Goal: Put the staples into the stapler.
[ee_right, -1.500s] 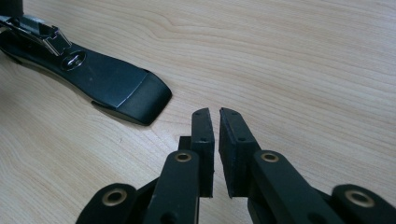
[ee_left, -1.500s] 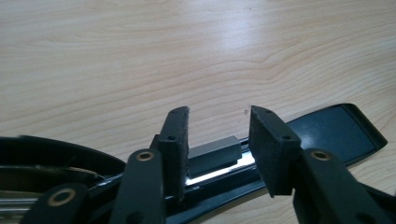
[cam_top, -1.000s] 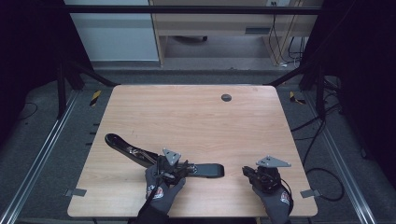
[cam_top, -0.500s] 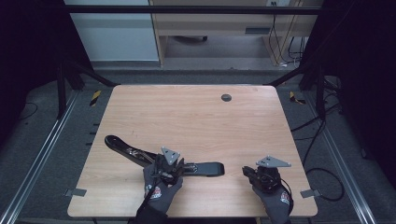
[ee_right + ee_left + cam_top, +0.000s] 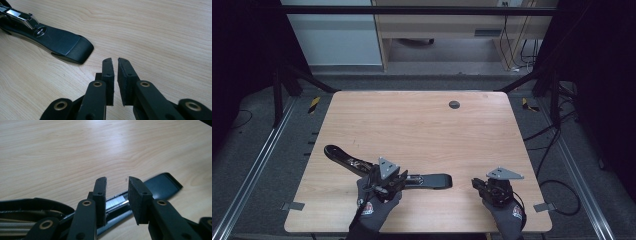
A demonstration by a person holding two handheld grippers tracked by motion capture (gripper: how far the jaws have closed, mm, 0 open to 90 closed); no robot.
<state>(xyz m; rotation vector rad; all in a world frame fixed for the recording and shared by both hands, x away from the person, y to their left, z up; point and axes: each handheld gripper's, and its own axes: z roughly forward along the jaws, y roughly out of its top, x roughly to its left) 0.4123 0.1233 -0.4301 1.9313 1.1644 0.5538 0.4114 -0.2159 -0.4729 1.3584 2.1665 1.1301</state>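
Note:
A black stapler [image 5: 432, 181], swung open flat, lies near the table's front edge, and its other arm reaches out to the left [image 5: 339, 154]. My left gripper [image 5: 403, 179] hovers over its middle. In the left gripper view the jaws [image 5: 117, 185] stand apart; they have just been opening a little. The stapler's metal rail [image 5: 115, 201] shows below the gap, with no pad pressing on it, and its black end [image 5: 162, 186] lies beyond. My right gripper [image 5: 475, 183] rests to the right of the stapler [image 5: 65, 42]. Its jaws [image 5: 115, 65] leave a narrow gap with nothing in it.
The wooden table [image 5: 412, 125] has a small dark round grommet [image 5: 454, 104] near its far edge. Metal frame rails run along both sides of the table. Behind it stand a desk and cables on the floor.
My left gripper has lifted slightly above the stapler's middle. The stapler still lies flat in the same place. The right hand has kept still.

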